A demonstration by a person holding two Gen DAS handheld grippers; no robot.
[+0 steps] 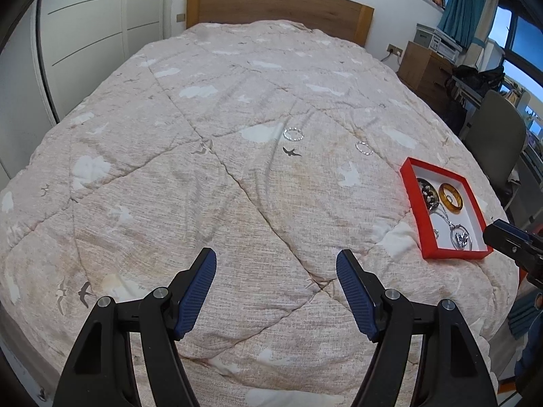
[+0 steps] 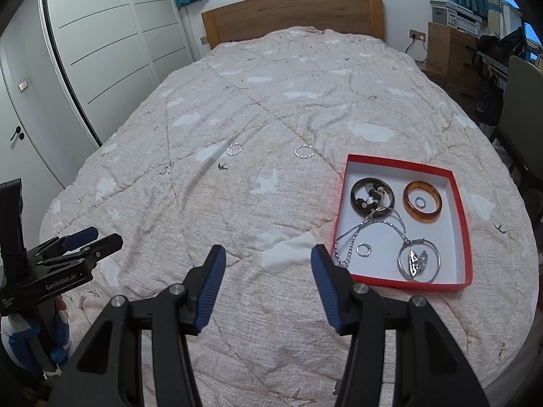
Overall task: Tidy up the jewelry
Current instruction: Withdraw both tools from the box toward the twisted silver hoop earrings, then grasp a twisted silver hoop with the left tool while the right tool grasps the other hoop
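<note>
- While nothing is held, the fingers of the left gripper (image 1: 276,291) and the right gripper (image 2: 268,286) are kept wide apart above the quilt (image 2: 237,305), likely so a ring can be picked up.
- Just past the right gripper's right finger, the red box (image 2: 463,237) is set flat, and a brown bangle (image 2: 422,203), a dark bangle (image 2: 372,196) and a chain (image 2: 353,237) are kept inside it.
- Far ahead of the fingers, two silver rings (image 2: 235,149) (image 2: 304,151) are left loose on the quilt, well apart from the box, so they are probably to be put in.

Matt quilted cloth covered the bed (image 2: 237,220); beside the glossy amber bangle (image 2: 422,201), silvery metal rings (image 2: 303,151) gleamed.
</note>
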